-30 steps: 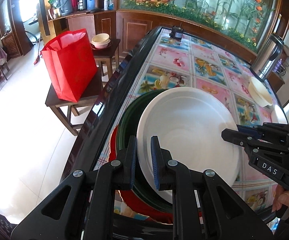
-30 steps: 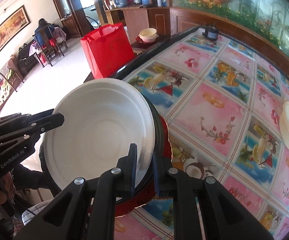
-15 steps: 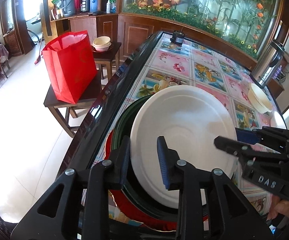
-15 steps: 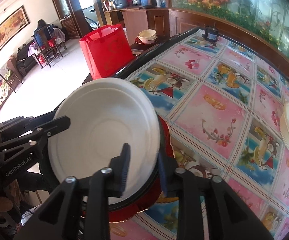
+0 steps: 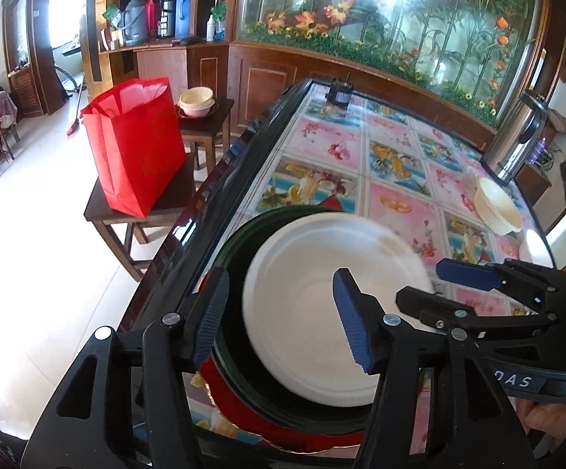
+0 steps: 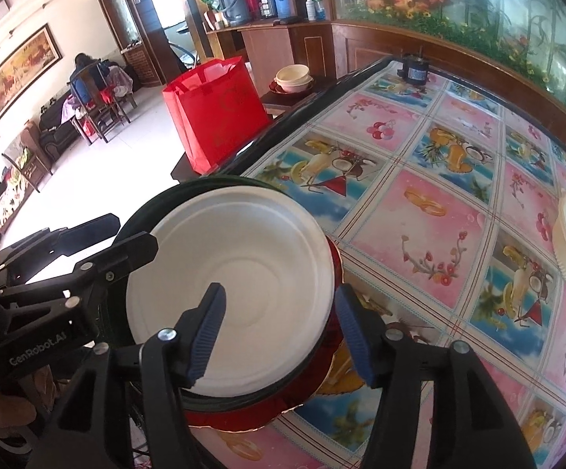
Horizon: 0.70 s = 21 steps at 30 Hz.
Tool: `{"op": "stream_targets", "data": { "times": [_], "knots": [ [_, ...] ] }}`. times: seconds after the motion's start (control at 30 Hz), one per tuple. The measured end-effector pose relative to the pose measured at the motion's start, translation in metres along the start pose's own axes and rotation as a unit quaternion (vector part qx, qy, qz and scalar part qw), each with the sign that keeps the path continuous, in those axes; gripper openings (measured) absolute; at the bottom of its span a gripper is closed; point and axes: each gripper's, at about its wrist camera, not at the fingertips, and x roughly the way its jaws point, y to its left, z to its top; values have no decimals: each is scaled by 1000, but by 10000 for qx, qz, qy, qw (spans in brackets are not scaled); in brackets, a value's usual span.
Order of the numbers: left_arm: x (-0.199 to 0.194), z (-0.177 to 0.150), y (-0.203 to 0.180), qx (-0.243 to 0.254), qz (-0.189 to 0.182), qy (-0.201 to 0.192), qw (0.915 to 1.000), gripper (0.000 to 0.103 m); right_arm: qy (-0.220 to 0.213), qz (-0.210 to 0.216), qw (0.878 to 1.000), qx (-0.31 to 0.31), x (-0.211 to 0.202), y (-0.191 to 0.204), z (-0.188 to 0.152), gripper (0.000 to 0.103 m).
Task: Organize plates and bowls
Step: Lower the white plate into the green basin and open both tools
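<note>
Stacked plates at near table edge, both grippers released.

White plate point(image 5: 322, 305) lies inside a dark green plate point(image 5: 236, 250), which sits on a red plate point(image 5: 243, 402), all on the fruit-patterned table point(image 5: 392, 179) by its dark edge. Left gripper point(image 5: 283, 320): fingers spread, jaws just opened, straddling the white plate's rim without pressing it. Right gripper point(image 6: 279, 332): fingers likewise spread, just opened, astride the opposite rim, not gripping. Cream bowl point(image 5: 496, 211) rests well apart, further along the table. Red bag point(image 5: 138, 152) stands on a stool point(image 5: 142, 215) beside the table.
</note>
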Motion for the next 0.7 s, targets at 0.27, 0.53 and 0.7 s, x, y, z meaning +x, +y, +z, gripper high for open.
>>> {"op": "stream_targets", "data": {
  "times": [0.27, 0.53, 0.7],
  "knots": [
    [-13, 10, -25, 111, -183, -188, 9996, 56, -147, 125, 9993, 311, -16, -20, -1, 70],
    [-9, 18, -67, 351, -431, -216, 9982, 56, -366, -98, 9972, 642, -40, -55, -9, 75],
    [-2, 24, -97, 480, -596, -167, 9969, 56, -411, -214, 9952, 858, -51, -81, -17, 76]
  ]
}}
